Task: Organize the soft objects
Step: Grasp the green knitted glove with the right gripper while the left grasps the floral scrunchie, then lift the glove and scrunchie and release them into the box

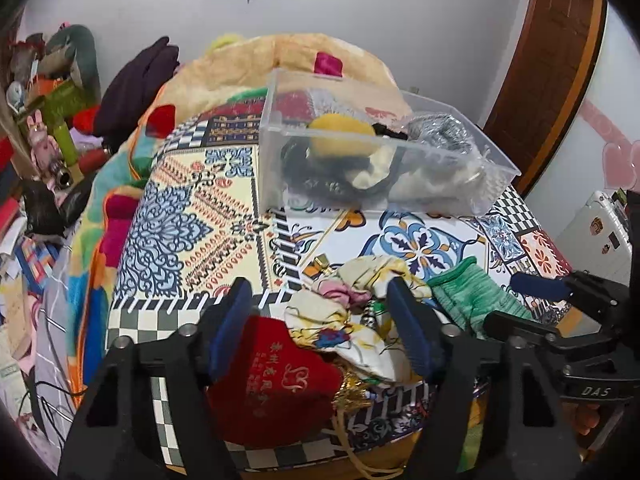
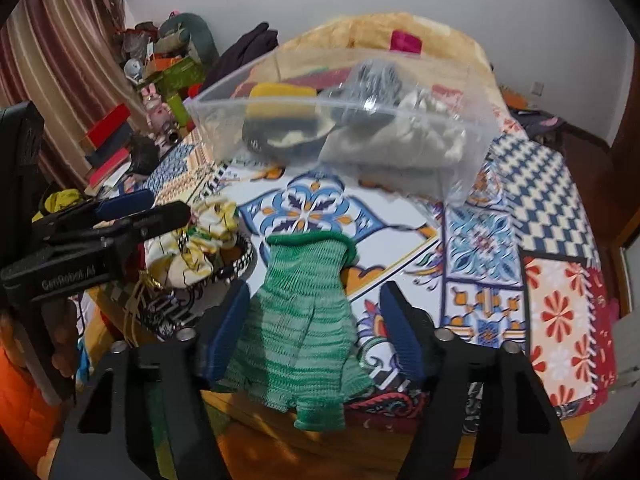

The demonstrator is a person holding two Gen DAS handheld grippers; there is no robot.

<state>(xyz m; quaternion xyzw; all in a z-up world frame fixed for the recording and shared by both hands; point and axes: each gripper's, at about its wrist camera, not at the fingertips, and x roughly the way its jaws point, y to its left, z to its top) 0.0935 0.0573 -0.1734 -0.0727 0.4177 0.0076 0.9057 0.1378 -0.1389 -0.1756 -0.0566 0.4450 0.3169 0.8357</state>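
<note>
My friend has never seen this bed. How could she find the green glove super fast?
Look at the patterned blanket on the bed, then come from the clear box to the near edge. The green glove lies flat there, between the open right tongs, with its fingers hanging over the edge. The cloth pile beside it is yellow and white; only the glove is knitted green stripes.

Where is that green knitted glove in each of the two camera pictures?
Left wrist view: the green glove lies at lower right, just right of the left gripper, whose jaws are open.
Right wrist view: the glove lies at bottom centre, between the open jaws of the right gripper.
Shared landmark: the clear plastic box stands farther back on the patterned cloth in both.
</note>
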